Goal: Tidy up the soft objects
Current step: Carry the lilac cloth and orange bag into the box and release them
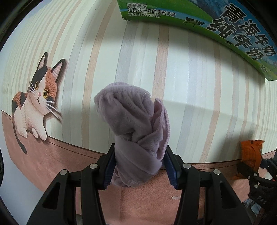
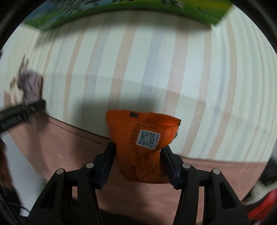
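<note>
My left gripper (image 1: 139, 161) is shut on a bunched lilac fleece cloth (image 1: 133, 121) and holds it up above the pink mat (image 1: 60, 164). My right gripper (image 2: 137, 155) is shut on an orange snack packet (image 2: 143, 142) with a QR code label, also held above the mat. In the left wrist view the orange packet (image 1: 251, 154) and the right gripper (image 1: 256, 171) show at the far right. In the right wrist view the lilac cloth (image 2: 31, 86) and the left gripper (image 2: 22, 112) show blurred at the far left.
A green and blue milk carton box (image 1: 216, 22) lies at the top, beyond both grippers; it also shows in the right wrist view (image 2: 121, 10). A striped cloth (image 1: 173, 77) covers the surface. A cat picture (image 1: 36, 102) sits at the left. A red and white object (image 2: 263, 199) lies lower right.
</note>
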The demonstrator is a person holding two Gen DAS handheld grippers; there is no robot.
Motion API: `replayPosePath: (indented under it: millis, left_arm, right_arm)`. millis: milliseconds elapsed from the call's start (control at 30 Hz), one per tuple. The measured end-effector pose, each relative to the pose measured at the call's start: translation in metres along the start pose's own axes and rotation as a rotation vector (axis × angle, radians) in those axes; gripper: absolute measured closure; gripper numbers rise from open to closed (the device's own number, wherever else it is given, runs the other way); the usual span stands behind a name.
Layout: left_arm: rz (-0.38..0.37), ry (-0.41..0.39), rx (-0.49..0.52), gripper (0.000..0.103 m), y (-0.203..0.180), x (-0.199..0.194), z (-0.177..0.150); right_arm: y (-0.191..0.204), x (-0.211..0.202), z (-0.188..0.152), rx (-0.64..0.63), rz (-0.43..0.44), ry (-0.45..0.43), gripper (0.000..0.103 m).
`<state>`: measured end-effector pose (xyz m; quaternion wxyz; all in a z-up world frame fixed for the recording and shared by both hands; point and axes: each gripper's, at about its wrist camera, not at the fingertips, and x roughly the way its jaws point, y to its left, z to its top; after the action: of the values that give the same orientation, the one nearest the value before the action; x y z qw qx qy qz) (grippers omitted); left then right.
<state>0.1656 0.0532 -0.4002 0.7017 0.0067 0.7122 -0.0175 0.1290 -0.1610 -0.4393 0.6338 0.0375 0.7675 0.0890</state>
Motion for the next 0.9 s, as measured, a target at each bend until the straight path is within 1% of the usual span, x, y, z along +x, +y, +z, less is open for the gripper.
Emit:
replayPosePath:
  millis: [33,100,133,167,233,267,300,333,367,433,467,500,567,700,733,767,800,833,867,900]
  left_arm:
    - [-0.002,0.0,-0.001,0.054,0.004,0.001,0.001]
    - [-0.007,-0.001,-0.003,0.054,0.007,0.002,0.0]
    - [-0.009,-0.001,-0.005,0.054,0.008,0.003,0.0]
    - [-0.01,-0.001,-0.005,0.054,0.01,0.004,-0.001]
    - [-0.015,-0.002,-0.007,0.054,0.012,0.004,-0.002]
    - [-0.021,-0.001,-0.01,0.054,0.013,0.004,-0.002]
    - [-0.03,0.001,-0.013,0.055,0.014,0.005,-0.002]
    - [-0.039,0.001,-0.015,0.059,0.017,0.004,-0.002]
    - [-0.064,0.003,-0.022,0.06,0.02,0.004,-0.002]
    - [-0.126,0.021,-0.05,0.062,0.029,0.004,-0.002]
    - [-0.164,0.031,-0.074,0.062,0.034,0.004,-0.002]
    - [-0.197,0.037,-0.094,0.062,0.039,0.003,-0.003]
    - [-0.23,0.046,-0.115,0.062,0.046,0.003,-0.003]
    - [-0.239,0.064,-0.123,0.062,0.053,0.007,-0.003]
    - [-0.251,0.083,-0.129,0.06,0.055,0.011,-0.001]
    - [-0.274,0.099,-0.139,0.057,0.057,0.014,0.0]
    - [-0.301,0.107,-0.145,0.055,0.059,0.014,0.001]
    - [-0.317,0.117,-0.146,0.055,0.06,0.014,0.002]
    - [-0.343,0.124,-0.145,0.055,0.062,0.012,0.002]
    - [-0.352,0.128,-0.137,0.054,0.063,0.009,0.002]
  right_arm:
    - [-0.003,-0.003,0.0,0.027,0.034,-0.001,0.046]
    - [-0.007,-0.009,0.002,0.044,0.065,0.006,0.044]
    - [-0.006,-0.01,0.001,0.043,0.074,0.008,0.04]
    - [-0.007,-0.013,0.003,0.035,0.074,0.005,0.032]
    - [-0.005,-0.015,0.002,-0.003,0.04,0.001,0.03]
    - [0.006,-0.012,-0.002,-0.023,0.018,0.004,0.03]
    - [0.01,-0.009,-0.003,-0.035,0.007,0.007,0.03]
    - [0.015,-0.006,-0.004,-0.04,0.001,0.01,0.03]
    - [0.027,0.0,-0.007,-0.047,-0.008,0.009,0.031]
    - [0.033,0.004,-0.01,-0.058,-0.045,-0.004,0.048]
    - [0.041,0.012,-0.008,-0.059,-0.056,-0.008,0.051]
    - [0.043,0.012,-0.009,-0.048,-0.05,-0.016,0.052]
    - [0.046,0.011,-0.01,-0.032,-0.036,-0.021,0.053]
    - [0.04,0.005,-0.011,-0.023,-0.017,-0.012,0.053]
    - [0.042,0.005,-0.01,-0.03,-0.014,-0.003,0.052]
    - [0.034,0.006,-0.006,-0.029,-0.005,0.003,0.05]
    - [0.035,0.008,-0.005,-0.017,0.02,0.011,0.044]
    - [0.032,0.004,-0.001,-0.006,0.044,0.015,0.039]
    - [0.031,0.003,-0.002,0.001,0.066,0.019,0.03]
    - [0.023,0.001,0.002,0.005,0.078,0.016,0.024]
